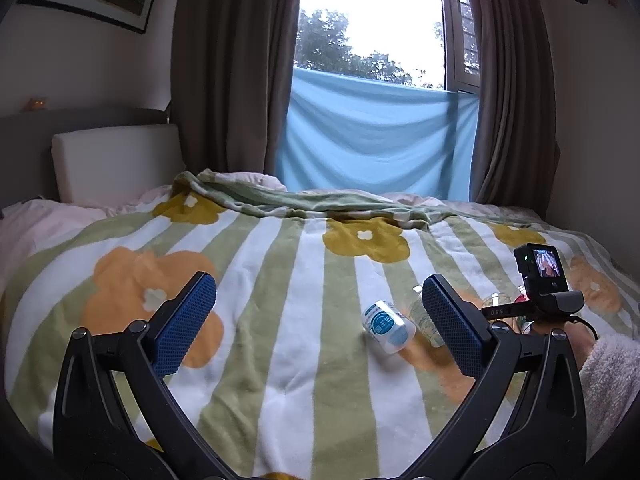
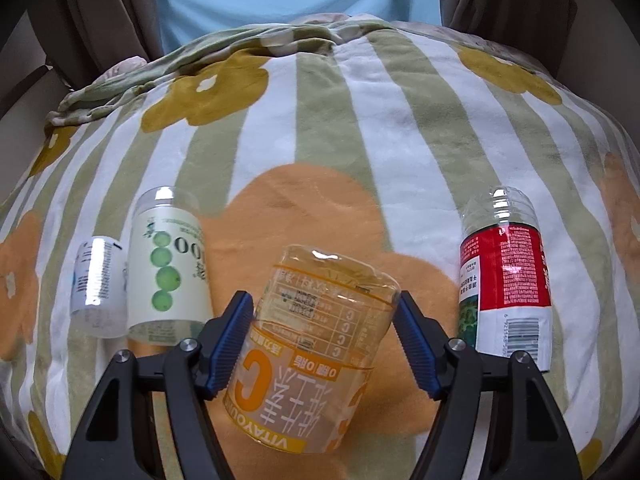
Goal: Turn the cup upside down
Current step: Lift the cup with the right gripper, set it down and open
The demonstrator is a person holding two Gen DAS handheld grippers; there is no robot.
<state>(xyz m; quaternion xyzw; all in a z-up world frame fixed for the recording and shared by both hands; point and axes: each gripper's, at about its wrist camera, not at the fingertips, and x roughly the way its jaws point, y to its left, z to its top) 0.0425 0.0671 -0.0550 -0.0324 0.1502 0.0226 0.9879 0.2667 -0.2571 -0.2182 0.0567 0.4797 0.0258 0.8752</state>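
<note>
In the right wrist view a clear cup with an orange label (image 2: 316,344) stands upside down on the bedspread, between the fingers of my right gripper (image 2: 322,344). The jaws stand open; the left pad (image 2: 232,340) looks close to the cup, the right pad (image 2: 416,348) is just off it. My left gripper (image 1: 316,324) is open and empty, hovering above the bed. The right gripper's camera unit (image 1: 540,276) shows at the right of the left wrist view.
A green-dotted cup (image 2: 168,268) and a small white-and-blue cup (image 2: 98,288) stand at left, a red-labelled cup (image 2: 506,276) at right. The white-and-blue cup (image 1: 388,326) also shows in the left wrist view. A striped flowered blanket (image 2: 320,120) covers the bed; curtains and window lie beyond.
</note>
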